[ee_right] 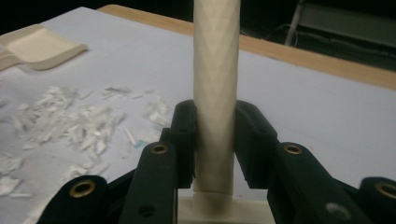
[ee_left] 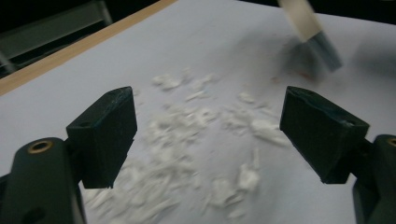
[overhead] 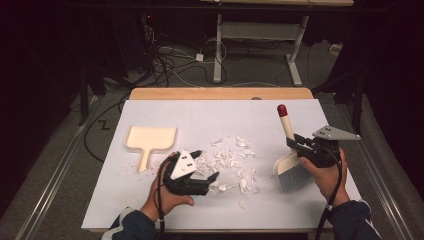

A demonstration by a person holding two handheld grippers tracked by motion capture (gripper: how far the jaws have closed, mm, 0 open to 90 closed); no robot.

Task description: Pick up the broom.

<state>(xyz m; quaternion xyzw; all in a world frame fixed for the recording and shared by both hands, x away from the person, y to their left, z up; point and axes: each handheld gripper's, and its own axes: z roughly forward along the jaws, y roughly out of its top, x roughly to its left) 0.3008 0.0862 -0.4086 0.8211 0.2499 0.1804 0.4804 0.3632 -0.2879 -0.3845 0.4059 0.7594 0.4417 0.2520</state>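
- Likely the first trouble is scattering: the brush (overhead: 289, 160), held in the right claw (overhead: 299, 145), has its grey bristles just right of the pile of white scraps (overhead: 227, 162), and a fast or high stroke could flick the light pieces across the white table (overhead: 165, 112) instead of gathering them.
- Also, the dustpan (overhead: 149, 140) lies flat at the far left, well apart from the scraps and from both claws; sweeping before it is brought over would only spread the pile, some of it toward the near edge.
- The brush handle (ee_right: 215, 93) is smooth and round, so it may twist in the grip if the bristles drag hard.
- Right claw: jaws together, clamped on the handle low down, just above the brush head.
- Left claw (overhead: 200, 175): jaws wide apart, holding nothing, hovering just over the near-left part of the scraps; lowering it could nudge them.
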